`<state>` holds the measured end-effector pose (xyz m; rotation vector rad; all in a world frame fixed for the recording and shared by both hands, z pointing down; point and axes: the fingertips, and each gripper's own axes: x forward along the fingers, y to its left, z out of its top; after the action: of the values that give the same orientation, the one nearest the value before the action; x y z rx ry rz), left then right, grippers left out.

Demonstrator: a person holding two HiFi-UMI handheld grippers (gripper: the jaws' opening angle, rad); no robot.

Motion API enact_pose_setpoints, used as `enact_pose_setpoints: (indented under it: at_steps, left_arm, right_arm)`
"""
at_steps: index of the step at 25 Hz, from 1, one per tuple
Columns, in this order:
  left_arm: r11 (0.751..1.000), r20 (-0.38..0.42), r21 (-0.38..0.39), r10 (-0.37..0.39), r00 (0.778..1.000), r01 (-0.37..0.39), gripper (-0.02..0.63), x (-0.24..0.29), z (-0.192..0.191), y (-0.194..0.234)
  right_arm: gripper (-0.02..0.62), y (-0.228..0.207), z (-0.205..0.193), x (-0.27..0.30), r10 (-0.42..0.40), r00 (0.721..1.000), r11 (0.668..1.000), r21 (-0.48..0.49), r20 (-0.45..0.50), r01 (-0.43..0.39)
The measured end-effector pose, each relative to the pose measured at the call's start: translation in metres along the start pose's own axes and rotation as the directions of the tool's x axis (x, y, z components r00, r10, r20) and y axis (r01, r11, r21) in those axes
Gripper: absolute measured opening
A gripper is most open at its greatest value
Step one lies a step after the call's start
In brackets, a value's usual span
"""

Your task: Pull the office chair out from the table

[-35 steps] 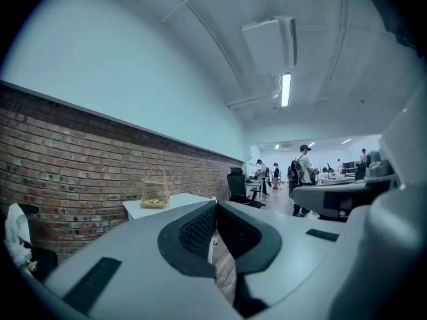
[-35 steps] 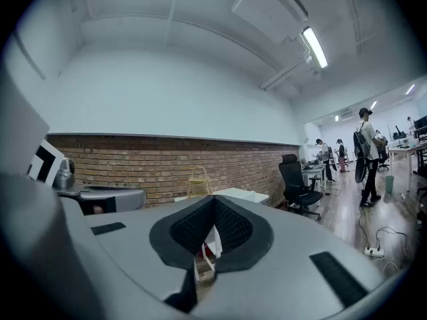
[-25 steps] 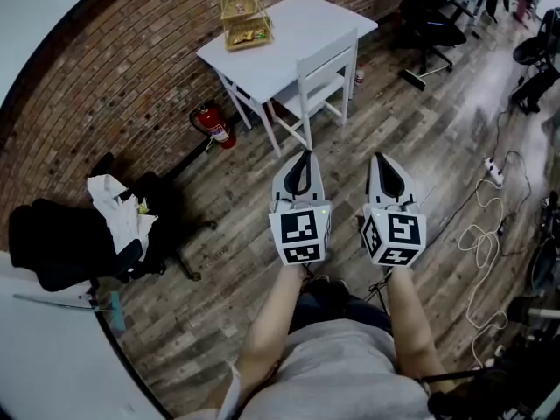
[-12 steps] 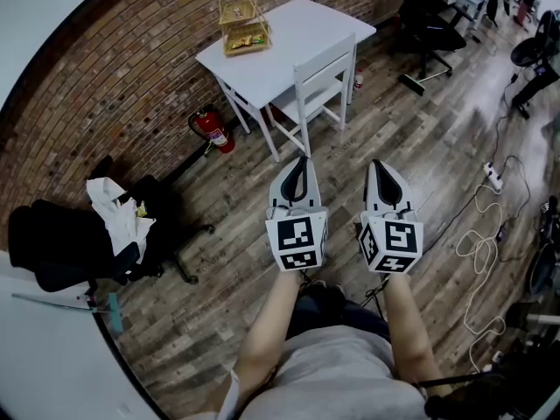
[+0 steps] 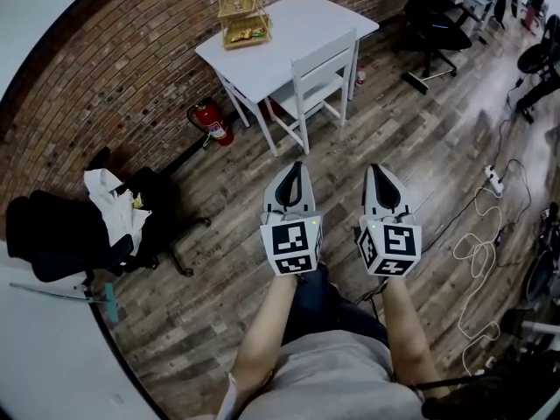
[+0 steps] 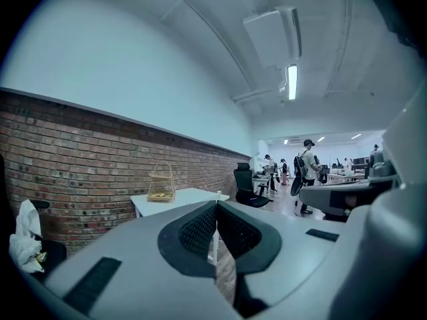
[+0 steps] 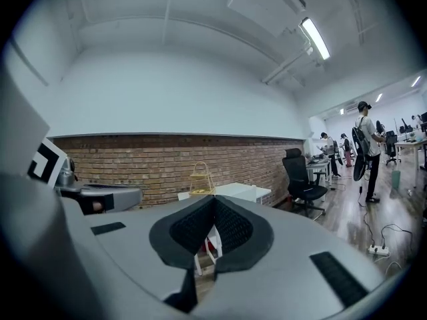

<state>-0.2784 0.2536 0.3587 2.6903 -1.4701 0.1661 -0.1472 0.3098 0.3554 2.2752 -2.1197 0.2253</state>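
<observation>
A white wooden chair is tucked against the near side of a white table by the brick wall. A black office chair stands apart at the far right. My left gripper and right gripper hover side by side above the wood floor, well short of the white chair. Both point toward the table, both are shut, and neither holds anything. In the left gripper view the left gripper aims at the table. In the right gripper view the white chair peeks below the right gripper.
A wire basket stands on the table. A red fire extinguisher sits by the wall. A dark chair piled with clothes is at left. A power strip and cables lie at right. People stand among distant desks.
Both grippers have drifted slightly lower in the head view, toward the person. Their jaws stay shut. The chair and table have not moved.
</observation>
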Motion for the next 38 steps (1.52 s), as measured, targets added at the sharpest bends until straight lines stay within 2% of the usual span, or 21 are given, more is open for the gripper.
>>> enact_pose_setpoints:
  at_steps: [8,15,27,32,38]
  left_arm:
    - [1.000,-0.007,-0.005,0.007,1.000,-0.007,0.014,0.034,-0.002,0.006]
    - [1.000,-0.044,-0.008,0.010,0.999,-0.011,0.014,0.094,-0.007,0.023]
    - [1.000,-0.042,-0.011,-0.017,0.999,0.017,0.012,0.208,0.011,0.055]
    - [1.000,-0.053,-0.007,-0.024,0.998,0.024,0.014,0.241,0.010,0.063]
    - [0.999,-0.061,-0.036,-0.038,0.997,0.035,0.012,0.269,0.008,0.063]
  right_arm:
    - [0.012,-0.010,-0.002,0.034,0.014,1.000,1.000,0.010,-0.014,-0.014]
    - [0.012,-0.024,0.001,0.094,0.014,1.000,1.000,0.016,-0.020,-0.014]
    - [0.012,-0.049,0.018,0.209,-0.014,0.999,1.000,0.021,-0.036,0.015]
    - [0.012,-0.057,0.020,0.241,-0.030,0.999,0.999,0.022,-0.039,0.031]
    - [0.012,-0.071,0.020,0.261,-0.045,0.997,0.999,0.017,-0.055,0.046]
